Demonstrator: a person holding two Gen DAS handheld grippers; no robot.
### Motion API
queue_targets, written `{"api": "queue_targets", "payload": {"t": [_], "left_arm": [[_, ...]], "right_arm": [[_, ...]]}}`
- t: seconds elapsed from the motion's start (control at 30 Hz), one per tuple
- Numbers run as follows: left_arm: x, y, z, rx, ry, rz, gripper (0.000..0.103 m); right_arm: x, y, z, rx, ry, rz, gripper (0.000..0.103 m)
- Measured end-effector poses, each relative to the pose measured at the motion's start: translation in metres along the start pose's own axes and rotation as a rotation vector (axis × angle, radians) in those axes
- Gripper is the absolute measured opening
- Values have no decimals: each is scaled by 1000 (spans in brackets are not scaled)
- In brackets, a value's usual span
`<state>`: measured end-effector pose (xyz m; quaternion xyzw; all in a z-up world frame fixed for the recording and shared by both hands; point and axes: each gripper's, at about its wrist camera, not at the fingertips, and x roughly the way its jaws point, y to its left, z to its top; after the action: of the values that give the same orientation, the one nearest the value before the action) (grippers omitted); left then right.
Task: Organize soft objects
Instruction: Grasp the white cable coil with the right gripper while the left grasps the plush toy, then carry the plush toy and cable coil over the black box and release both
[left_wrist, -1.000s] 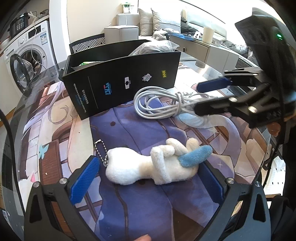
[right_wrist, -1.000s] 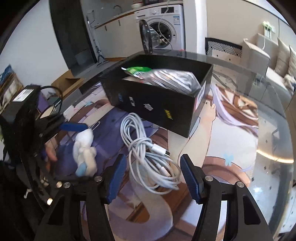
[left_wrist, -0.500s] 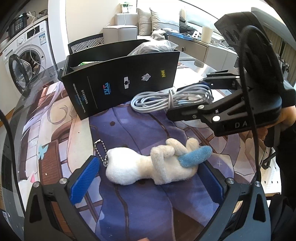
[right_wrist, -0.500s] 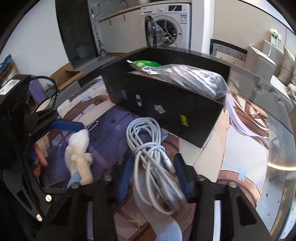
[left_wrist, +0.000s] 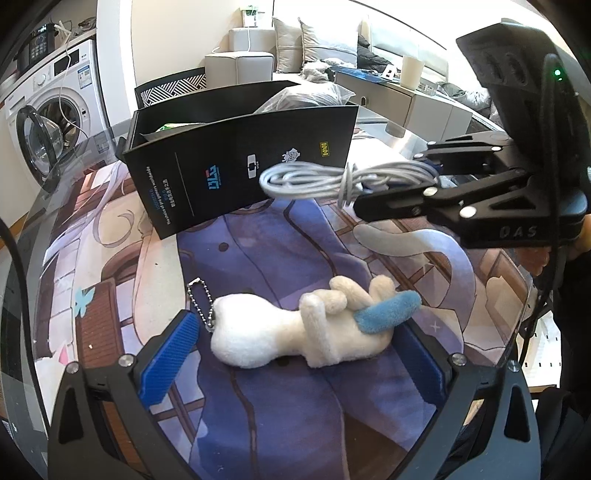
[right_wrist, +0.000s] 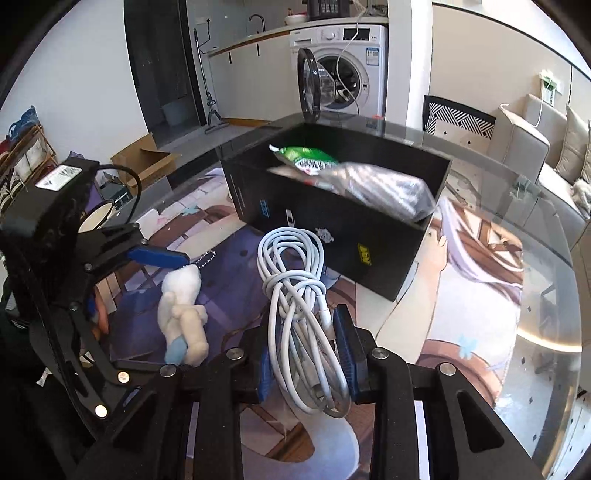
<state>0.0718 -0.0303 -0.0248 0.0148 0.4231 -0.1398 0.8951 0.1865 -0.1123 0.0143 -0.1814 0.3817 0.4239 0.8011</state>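
A white plush toy with a blue tail and a bead chain lies on the printed mat, between the open fingers of my left gripper; it also shows in the right wrist view. My right gripper is shut on a coiled white cable and holds it above the mat, in front of the black box. From the left wrist view the cable hangs level before the box, with the right gripper at the right.
The black box holds a green packet and a clear plastic bag. The glass table's edge curves round on the right. A washing machine with its door open stands beyond the table.
My right gripper closed on the white cable and lifted it off the mat toward the black box. The left gripper and the plush toy have not moved.
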Motion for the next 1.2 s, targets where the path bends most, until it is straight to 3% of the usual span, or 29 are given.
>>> {"api": "queue_targets", "payload": {"t": [0.07,0.13,0.37,0.53,0.83,1.2], "left_arm": [[-1,0,-1,3,-2,-3,101],[-2,-1,-1,13,-8,-3,93],[-7,-5,0,27,-20,-29,91],[-21,-2,5,13,-70,-37,92],[-50,25,24,-65,-182,13,92],[-57,50,66,-90,-268,87,92]], "right_arm": [[-4,0,1,1,-8,2,30],[-5,1,2,-4,-10,0,30],[-16,5,4,-16,-39,7,30],[-31,10,8,-21,-81,18,30],[-64,18,22,-32,-162,-10,30],[-76,1,63,-34,-185,-67,30]]}}
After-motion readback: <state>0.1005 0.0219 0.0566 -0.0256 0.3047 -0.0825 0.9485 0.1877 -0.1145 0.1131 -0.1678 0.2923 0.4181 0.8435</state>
